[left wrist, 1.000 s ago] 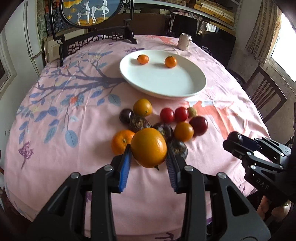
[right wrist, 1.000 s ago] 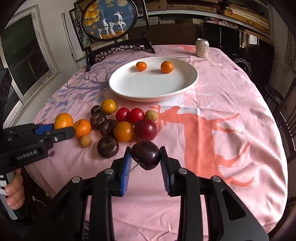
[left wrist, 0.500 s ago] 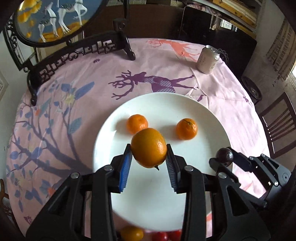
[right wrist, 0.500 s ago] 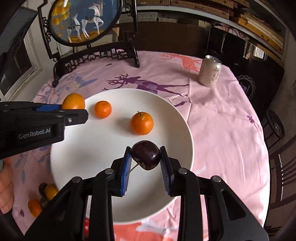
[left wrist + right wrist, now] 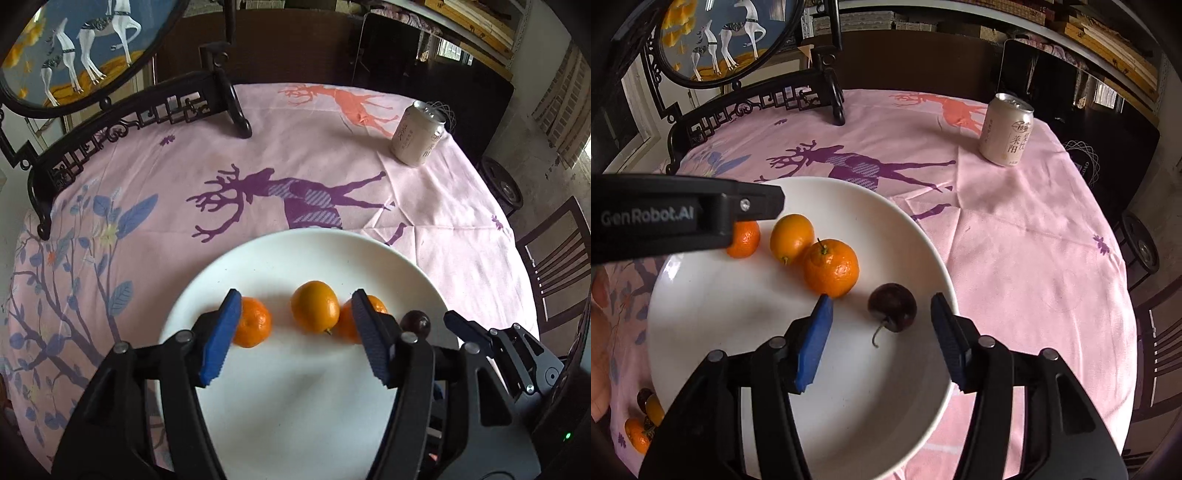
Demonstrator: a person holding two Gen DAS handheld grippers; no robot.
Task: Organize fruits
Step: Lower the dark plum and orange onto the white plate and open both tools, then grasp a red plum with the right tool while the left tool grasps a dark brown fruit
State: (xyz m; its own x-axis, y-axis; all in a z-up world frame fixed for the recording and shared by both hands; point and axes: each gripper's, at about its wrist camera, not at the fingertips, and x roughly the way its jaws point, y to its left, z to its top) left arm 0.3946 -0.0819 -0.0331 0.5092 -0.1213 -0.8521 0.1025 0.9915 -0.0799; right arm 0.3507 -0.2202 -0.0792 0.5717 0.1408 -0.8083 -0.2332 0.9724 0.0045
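Left gripper [image 5: 297,334] spread wide, grasping nothing, over white plate [image 5: 701,295]. On plate, left to right: small mandarin [image 5: 744,240] at 10 o'clock, smooth oval orange [image 5: 791,237], dimpled stemmed mandarin [image 5: 831,267] touching it, glossy dark plum [image 5: 892,307] with curved stem near 3 o'clock. Right gripper [image 5: 882,336] also released, jaws either side of plum, not touching. Four fruits plated; more left on pink cloth [image 5: 1015,240] at 7 o'clock [image 5: 642,421]. Plate glazed, shallow, round. Aluminium can [image 5: 1006,129] at 1 o'clock.

A home dining room: a round table under a pink deer-print tablecloth [image 5: 314,147], dark wooden slat-back chairs [image 5: 550,258], a round painted deer screen on a carved black stand [image 5: 727,37].
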